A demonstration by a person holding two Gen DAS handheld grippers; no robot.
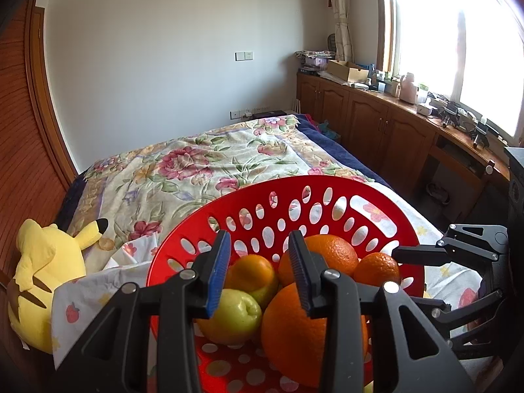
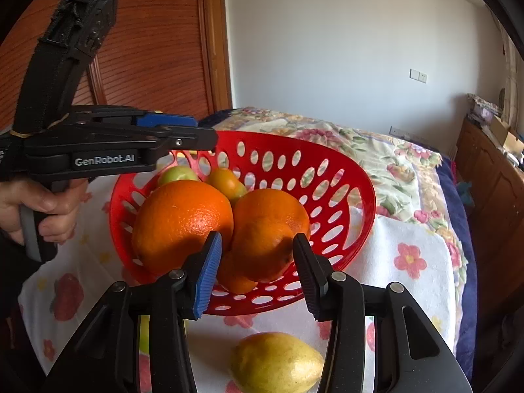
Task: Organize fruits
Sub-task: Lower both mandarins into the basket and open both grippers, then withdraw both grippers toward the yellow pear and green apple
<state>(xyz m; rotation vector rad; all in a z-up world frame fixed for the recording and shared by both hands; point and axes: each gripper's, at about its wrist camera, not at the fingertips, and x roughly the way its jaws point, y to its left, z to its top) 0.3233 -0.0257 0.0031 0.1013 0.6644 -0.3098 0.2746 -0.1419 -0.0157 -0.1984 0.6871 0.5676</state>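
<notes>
A red perforated basket (image 2: 357, 193) is set on a flower-printed white cloth (image 2: 409, 255) spread over a bed with a floral quilt (image 1: 183, 163); the cloth presumably serves as a clean working patch for the fruit. The basket already holds two large oranges (image 2: 181, 219), a smaller orange (image 1: 376, 268) tucked at its near wall, a green apple (image 1: 229, 314) and an orange-green fruit (image 2: 226, 181) at the back, so the gathering is judged well advanced. One yellow pear (image 2: 275, 363) is left outside, on the cloth just before the basket's near rim, and appears to be the last loose piece. The left gripper (image 1: 260, 271) is held over the far-left rim, its blue-padded jaws drawn nearly together with nothing between them, which suggests a delivery just finished. The right gripper (image 2: 258, 278) is poised above the near rim, jaws slightly parted and empty, the oranges seen beyond them untouched; the pear lies below and short of its tips. A hand (image 2: 42, 213) is seen clasping the left tool's handle. A yellow plush toy (image 1: 46, 281) lies beside the cloth, apart from the work.
</notes>
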